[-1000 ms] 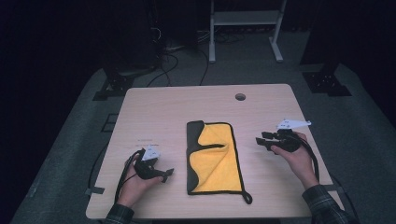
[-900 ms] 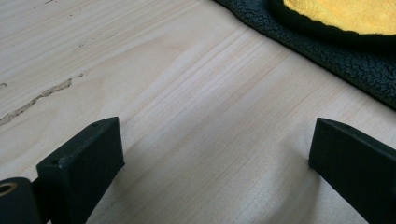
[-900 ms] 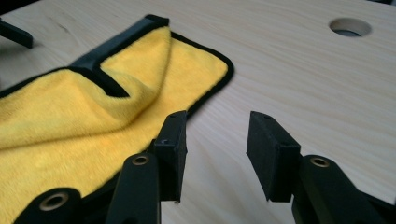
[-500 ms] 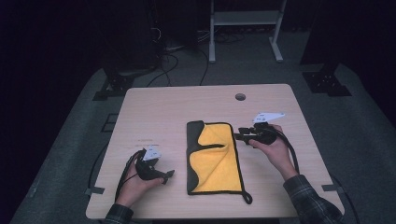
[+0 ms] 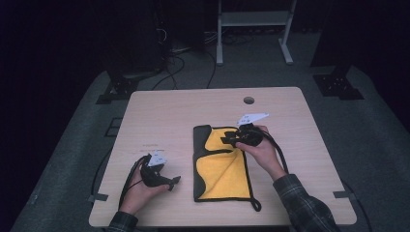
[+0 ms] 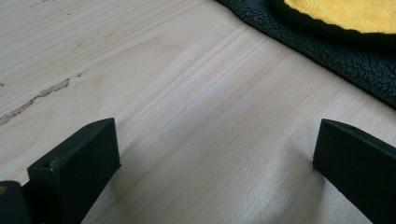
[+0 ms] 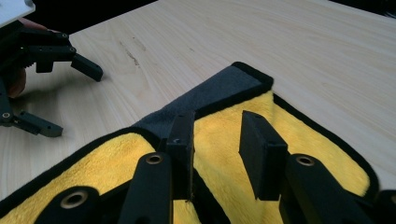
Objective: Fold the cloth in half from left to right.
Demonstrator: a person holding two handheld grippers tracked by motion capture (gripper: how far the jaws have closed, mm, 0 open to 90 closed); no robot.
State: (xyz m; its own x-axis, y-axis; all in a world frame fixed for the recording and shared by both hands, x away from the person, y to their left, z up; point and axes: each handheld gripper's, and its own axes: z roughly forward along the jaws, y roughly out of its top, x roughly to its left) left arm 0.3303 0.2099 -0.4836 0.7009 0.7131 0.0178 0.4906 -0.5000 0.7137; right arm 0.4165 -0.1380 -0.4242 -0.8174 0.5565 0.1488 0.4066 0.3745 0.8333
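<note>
A yellow cloth (image 5: 227,174) with a dark grey back and black edging lies on the wooden table (image 5: 169,116), its left side folded over. My right gripper (image 5: 228,140) hovers over the cloth's upper part, pointing left. In the right gripper view this gripper (image 7: 217,122) is open, its jaws a short way apart just above the yellow cloth (image 7: 303,140), with nothing between them. My left gripper (image 5: 172,183) rests on bare wood left of the cloth's lower part. In the left gripper view it (image 6: 215,140) stands wide open, and the cloth's dark edge (image 6: 327,51) lies ahead.
A round cable hole (image 5: 248,100) sits near the table's far edge. Bare wood lies to the left and right of the cloth. Beyond the table are cables on a grey floor, a white frame (image 5: 251,19) and black stands (image 5: 338,82).
My right gripper has travelled left from the table's right side to above the cloth's upper part. The left gripper has stayed where it was.
</note>
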